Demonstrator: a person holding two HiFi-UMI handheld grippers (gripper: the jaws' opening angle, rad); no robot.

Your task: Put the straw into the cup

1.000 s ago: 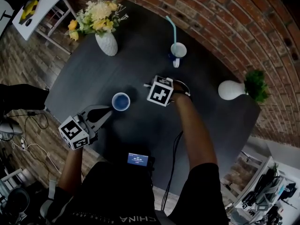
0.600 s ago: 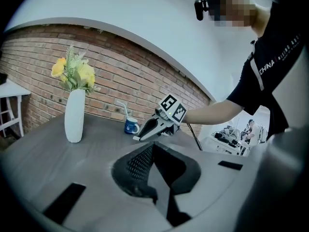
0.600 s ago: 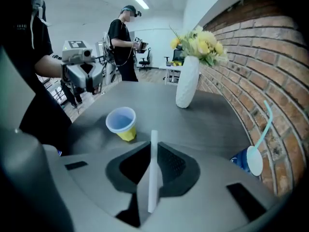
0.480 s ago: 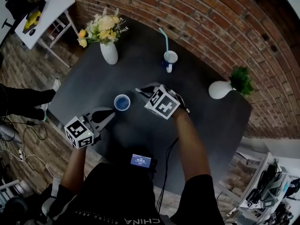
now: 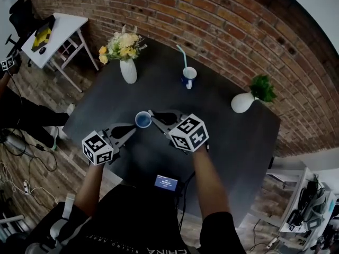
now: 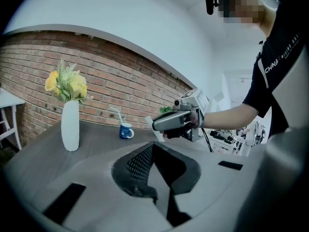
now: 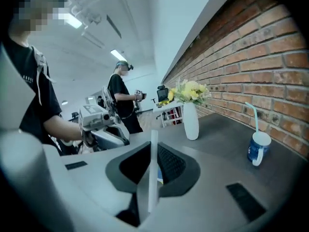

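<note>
Straw (image 7: 153,173), thin and white, is clamped between the jaws of the right gripper (image 5: 153,114), whose tips sit just beside the blue cup (image 5: 142,119). Left gripper (image 5: 132,129) hangs near the cup's other side, its jaws together on nothing

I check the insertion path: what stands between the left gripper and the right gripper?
In the head view, the blue cup shows between the left gripper and the right gripper, which holds the straw.

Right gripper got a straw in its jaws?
Yes, in the right gripper view the right gripper has its jaws closed on a white straw that stands upright between them.
</note>
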